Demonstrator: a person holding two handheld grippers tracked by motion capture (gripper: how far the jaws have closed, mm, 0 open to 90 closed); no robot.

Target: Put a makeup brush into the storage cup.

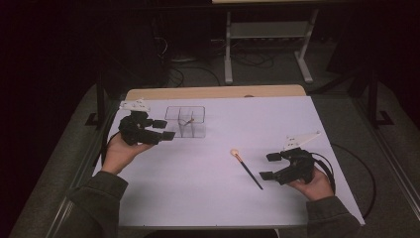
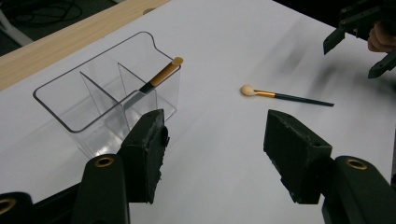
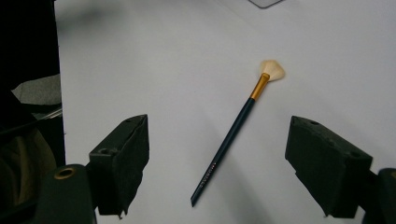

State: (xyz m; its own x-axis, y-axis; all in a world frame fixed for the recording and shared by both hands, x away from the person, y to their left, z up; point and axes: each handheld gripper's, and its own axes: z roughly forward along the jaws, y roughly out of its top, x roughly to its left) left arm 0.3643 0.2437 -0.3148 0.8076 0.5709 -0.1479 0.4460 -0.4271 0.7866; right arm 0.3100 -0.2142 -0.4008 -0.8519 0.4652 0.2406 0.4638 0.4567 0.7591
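On table (image 1: 208, 188): fan brush (image 1: 246, 168) lies loose before right claw (image 1: 268, 166), jaws apart, empty; left claw (image 1: 164, 130) gaping beside clear organizer (image 1: 185, 121).

there are two makeup brushes: one fan brush (image 1: 246, 169) lying on the white table (image 1: 208, 198), and one brush (image 2: 159, 77) standing in the organizer. there is one clear organizer (image 1: 185, 121) with three compartments, at the far left. two grippers are present, left gripper (image 1: 157, 130) and right gripper (image 1: 270, 166).

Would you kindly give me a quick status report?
Left gripper and right gripper open, empty. One brush in organizer; other brush on table. Nothing in the way.
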